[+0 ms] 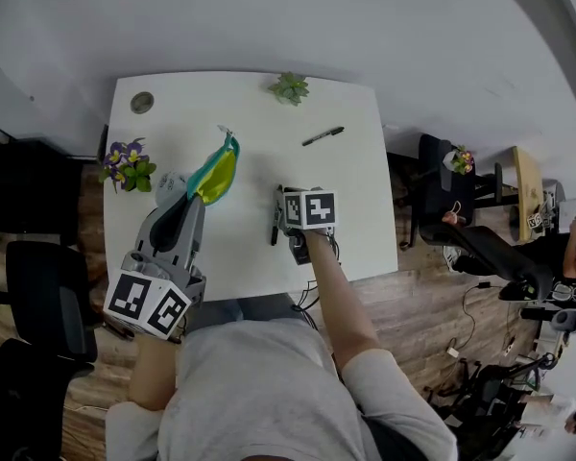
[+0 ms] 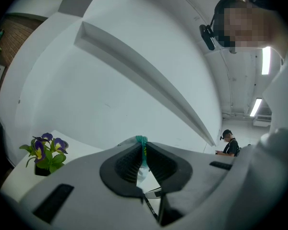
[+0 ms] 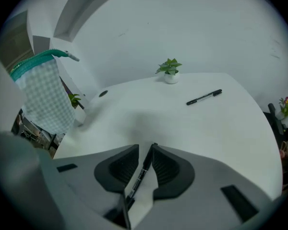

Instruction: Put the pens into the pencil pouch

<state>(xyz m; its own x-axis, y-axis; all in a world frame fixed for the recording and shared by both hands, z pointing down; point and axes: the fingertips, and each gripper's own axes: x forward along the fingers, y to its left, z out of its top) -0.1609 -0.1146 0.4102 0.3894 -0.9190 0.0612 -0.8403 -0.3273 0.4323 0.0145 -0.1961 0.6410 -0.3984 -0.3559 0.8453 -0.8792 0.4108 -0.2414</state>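
The white rectangular table (image 1: 350, 229) (image 3: 211, 138) lies below me. My left gripper (image 1: 194, 198) (image 2: 143, 150) sits over its near left part, its jaws closed tight on the edge of the yellow-green fabric pencil pouch with a teal zip (image 1: 214, 173) (image 3: 41, 95). The pouch is raised off the tabletop and reaches away from the pads toward the far side. My right gripper (image 1: 288, 221) (image 3: 145, 152) is tilted down over the near middle of the table. Its jaws stand a little apart, with a slim black pen (image 1: 275, 227) (image 3: 140, 174) running lengthwise between them. The pen's far end is against the right pad, and white tabletop shows on both sides lower down, so I am not clamping it. A second black pen (image 1: 324, 135) (image 3: 204, 97) lies flat on the far right, well apart from both grippers. A purple-flowered potted plant (image 1: 127, 166) (image 2: 43, 152) stands at the left edge, and a small green succulent in a white pot (image 1: 289, 88) (image 3: 170, 71) stands at the far edge. A round grey disc (image 1: 142, 102) (image 3: 102, 93) sits in the far left corner.
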